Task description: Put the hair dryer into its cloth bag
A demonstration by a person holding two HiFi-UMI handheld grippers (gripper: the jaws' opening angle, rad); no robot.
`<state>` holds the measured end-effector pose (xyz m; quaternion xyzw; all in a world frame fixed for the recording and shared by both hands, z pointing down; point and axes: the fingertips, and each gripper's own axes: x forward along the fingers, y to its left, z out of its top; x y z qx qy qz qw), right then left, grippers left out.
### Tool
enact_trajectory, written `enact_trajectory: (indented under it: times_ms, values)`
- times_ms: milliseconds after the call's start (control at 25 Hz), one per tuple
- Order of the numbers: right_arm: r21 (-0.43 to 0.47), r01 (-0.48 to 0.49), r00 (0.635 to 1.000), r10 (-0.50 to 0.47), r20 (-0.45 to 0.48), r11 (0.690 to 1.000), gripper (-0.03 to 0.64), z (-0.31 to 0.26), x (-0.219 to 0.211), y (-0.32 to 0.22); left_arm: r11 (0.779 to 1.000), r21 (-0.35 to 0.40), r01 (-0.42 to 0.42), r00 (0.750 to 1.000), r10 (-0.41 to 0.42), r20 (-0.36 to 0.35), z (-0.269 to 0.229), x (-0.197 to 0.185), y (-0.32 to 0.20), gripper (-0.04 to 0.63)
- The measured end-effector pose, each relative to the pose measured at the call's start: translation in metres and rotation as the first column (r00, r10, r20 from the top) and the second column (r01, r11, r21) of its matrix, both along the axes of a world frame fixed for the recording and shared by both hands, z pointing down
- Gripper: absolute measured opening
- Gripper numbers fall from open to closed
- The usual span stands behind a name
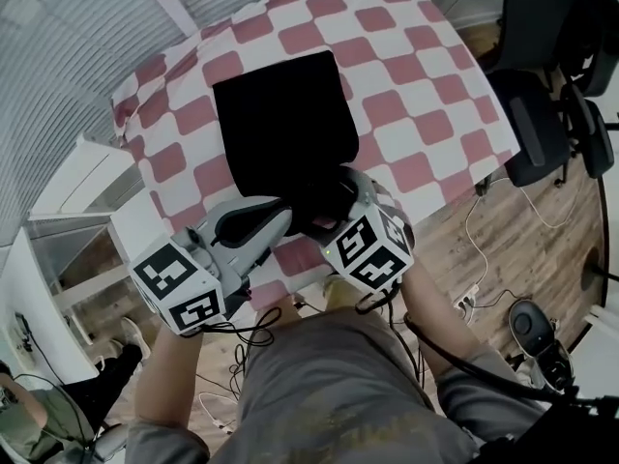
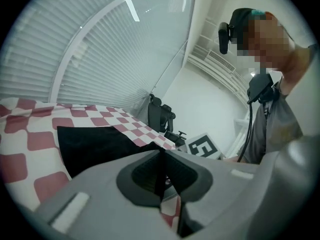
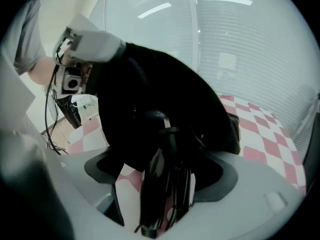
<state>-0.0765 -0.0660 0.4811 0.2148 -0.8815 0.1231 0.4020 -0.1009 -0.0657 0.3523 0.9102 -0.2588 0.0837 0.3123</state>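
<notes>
The black cloth bag (image 1: pixel 280 124) lies flat on the red-and-white checked table (image 1: pixel 416 85). My left gripper (image 1: pixel 285 209) is shut on the bag's near edge and lifts it into a peak (image 2: pixel 100 144) just ahead of the closed pads (image 2: pixel 161 151). My right gripper (image 1: pixel 334 211) is shut on the black hair dryer (image 3: pixel 157 179), with the handle and bundled cord between its jaws. The dryer's upper end is lost in the raised bag (image 3: pixel 165 99). In the right gripper view the left gripper (image 3: pixel 92 44) pinches the fabric at top left.
Black office chairs (image 1: pixel 551 114) stand to the right of the table. A white shelf unit (image 1: pixel 87 201) is at the left. Cables and a power strip (image 1: pixel 469 303) lie on the wooden floor near the table's front edge. The window blinds (image 2: pixel 100 49) are behind the table.
</notes>
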Motion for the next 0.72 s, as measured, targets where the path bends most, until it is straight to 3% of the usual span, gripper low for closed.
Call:
enact_trajectory:
  times_ms: [120,240,280,320,400,560,720]
  values:
    - [0.081,-0.028,0.998,0.024,0.053,0.996,0.434,-0.016,0.014,0.006,1.000,0.011,0.010,1.000,-0.010,0.015,-0.001,0.000,-0.001,0.028]
    - [0.201,-0.050,0.998,0.042,0.046,0.978,0.343,-0.025,0.018,0.004,1.000,0.018,0.013,1.000,-0.013,0.026,-0.003,-0.001,-0.002,0.028]
    - [0.221,-0.049,0.999,0.043,0.030,0.974,0.306,-0.024,0.018,0.002,1.000,0.020,0.011,0.999,-0.012,0.030,-0.003,-0.001,-0.001,0.028]
    - [0.234,-0.044,0.999,0.040,0.019,0.971,0.209,-0.023,0.016,0.001,1.000,0.021,0.009,0.999,-0.010,0.034,-0.003,-0.001,0.000,0.028]
    - [0.261,-0.031,1.000,0.030,0.009,0.965,0.091,-0.023,0.013,-0.002,1.000,0.025,0.006,0.999,-0.007,0.041,-0.003,0.001,0.001,0.028]
    - [0.271,-0.006,1.000,0.004,0.008,0.963,0.083,-0.023,0.012,-0.006,0.999,0.033,-0.011,0.999,0.009,0.047,-0.003,0.006,0.001,0.028]
    - [0.281,-0.003,1.000,-0.001,0.014,0.960,0.081,-0.024,0.005,-0.012,0.991,0.052,-0.127,0.985,0.119,0.128,0.007,0.018,0.020,0.028]
